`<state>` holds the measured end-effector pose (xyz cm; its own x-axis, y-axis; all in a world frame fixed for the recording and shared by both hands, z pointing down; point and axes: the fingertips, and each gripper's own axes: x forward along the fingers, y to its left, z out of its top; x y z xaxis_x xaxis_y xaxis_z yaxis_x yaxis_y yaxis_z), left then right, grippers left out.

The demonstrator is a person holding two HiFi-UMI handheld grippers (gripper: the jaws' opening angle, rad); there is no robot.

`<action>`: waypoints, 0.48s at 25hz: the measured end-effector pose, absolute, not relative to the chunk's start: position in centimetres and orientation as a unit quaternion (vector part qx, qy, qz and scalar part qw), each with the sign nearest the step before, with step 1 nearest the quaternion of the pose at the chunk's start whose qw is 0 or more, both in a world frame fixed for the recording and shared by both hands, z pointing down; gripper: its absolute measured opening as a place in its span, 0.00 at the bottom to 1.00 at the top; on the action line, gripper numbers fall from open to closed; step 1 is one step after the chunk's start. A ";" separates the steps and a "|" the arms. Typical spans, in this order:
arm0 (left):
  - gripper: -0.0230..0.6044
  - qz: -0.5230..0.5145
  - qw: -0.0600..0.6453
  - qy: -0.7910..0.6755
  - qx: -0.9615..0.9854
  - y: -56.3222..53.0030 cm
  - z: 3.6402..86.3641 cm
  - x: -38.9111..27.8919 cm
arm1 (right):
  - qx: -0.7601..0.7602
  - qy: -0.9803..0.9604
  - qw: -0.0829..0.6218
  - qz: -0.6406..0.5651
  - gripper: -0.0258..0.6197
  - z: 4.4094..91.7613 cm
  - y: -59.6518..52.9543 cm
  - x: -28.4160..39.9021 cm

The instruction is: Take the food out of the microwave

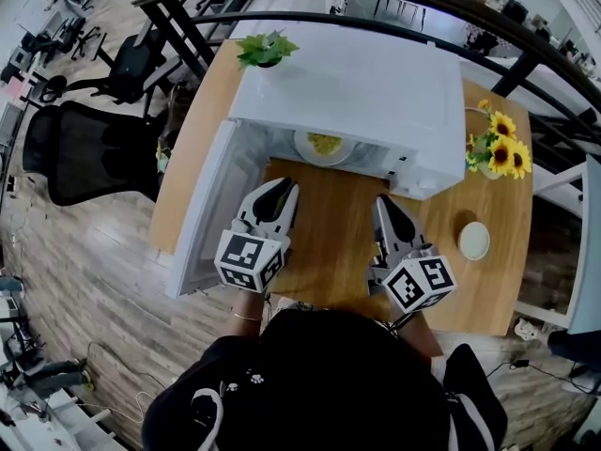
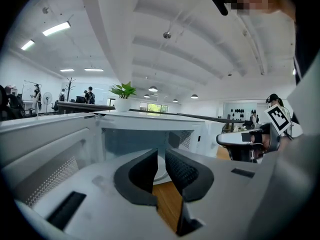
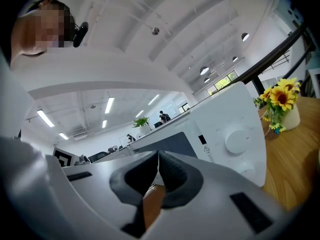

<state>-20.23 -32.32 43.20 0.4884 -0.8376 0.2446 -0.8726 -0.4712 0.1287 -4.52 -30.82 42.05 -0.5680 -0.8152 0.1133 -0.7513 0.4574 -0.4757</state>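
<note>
Microwave (image 1: 357, 83): door stood open, by far edge of tabletop (image 1: 329, 252).
Food (image 1: 324, 144): sat inside.
Left gripper (image 1: 282, 188): jaws together, empty.
Right gripper (image 1: 383, 203): likewise.

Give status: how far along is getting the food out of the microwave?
Done: the door stands open. In hand: nothing; left gripper and right gripper, both shut and empty, sit over the table before the opening. Left: the plate of food is still inside the microwave; grasp it and bring it out.
</note>
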 end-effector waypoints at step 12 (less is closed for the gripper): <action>0.18 0.100 0.165 -0.474 0.859 -38.2 48.4 -20.4 | -0.497 0.828 0.027 -0.257 0.09 46.1 -36.2 -7.4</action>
<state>-20.39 -38.20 48.44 0.5316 -0.7811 0.3275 -0.8469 -0.4973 0.1885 -7.44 -36.21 46.06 -0.5036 -0.8377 0.2112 -0.8103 0.3733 -0.4518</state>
